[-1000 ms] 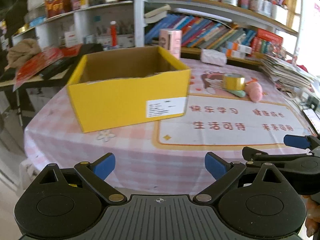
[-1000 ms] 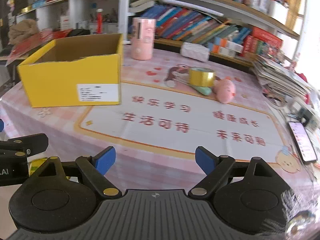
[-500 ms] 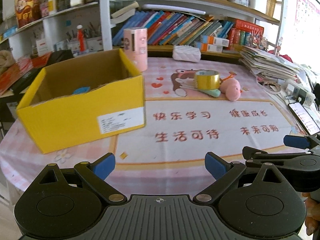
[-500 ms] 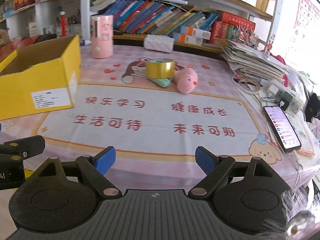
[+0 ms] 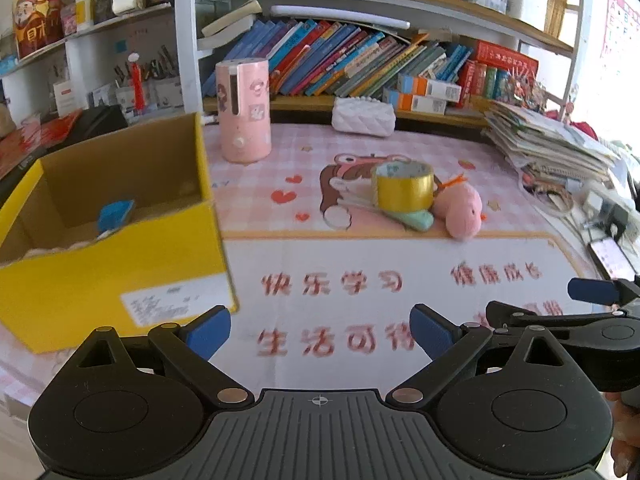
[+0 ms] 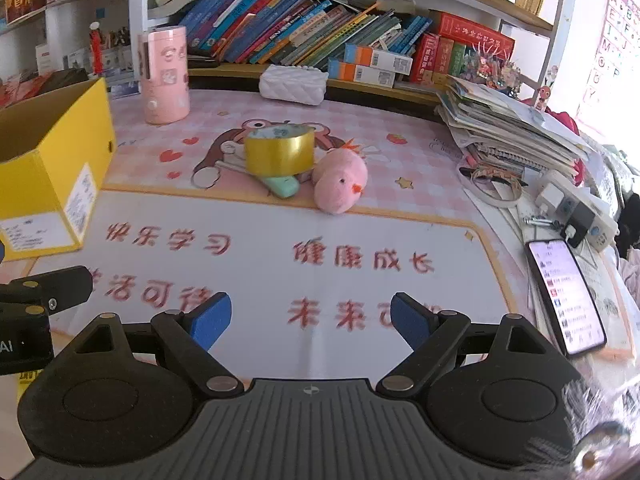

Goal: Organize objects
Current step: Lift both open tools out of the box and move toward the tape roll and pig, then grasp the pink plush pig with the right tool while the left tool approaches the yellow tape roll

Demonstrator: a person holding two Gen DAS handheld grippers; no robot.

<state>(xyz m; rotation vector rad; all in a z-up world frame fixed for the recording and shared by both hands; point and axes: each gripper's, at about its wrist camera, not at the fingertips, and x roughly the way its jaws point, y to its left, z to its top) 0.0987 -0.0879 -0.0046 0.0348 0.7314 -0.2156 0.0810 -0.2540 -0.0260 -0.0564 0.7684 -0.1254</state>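
Waiting on the worktop (image 5: 400, 248): gold tape roll (image 5: 403, 191) and pink plush toy (image 5: 460, 210); yellow box (image 5: 108, 232) holds one blue item (image 5: 115, 214); both grippers' fingers (image 5: 208, 330) spread, empty.

**Objects on the tabletop, box at left**

I see an open yellow cardboard box (image 5: 120, 276) at the left of the tabletop (image 5: 360, 248), white label on its near face. Inside lies a small blue item (image 5: 115, 214); I can't tell what it is. Mid-table, well apart from the box: a gold tape roll (image 6: 279, 153) standing on its flat end, resting on a mint-green object (image 6: 283, 186). Just right of the roll, a pink plush toy (image 6: 339, 186) lies on its side with an orange beak.
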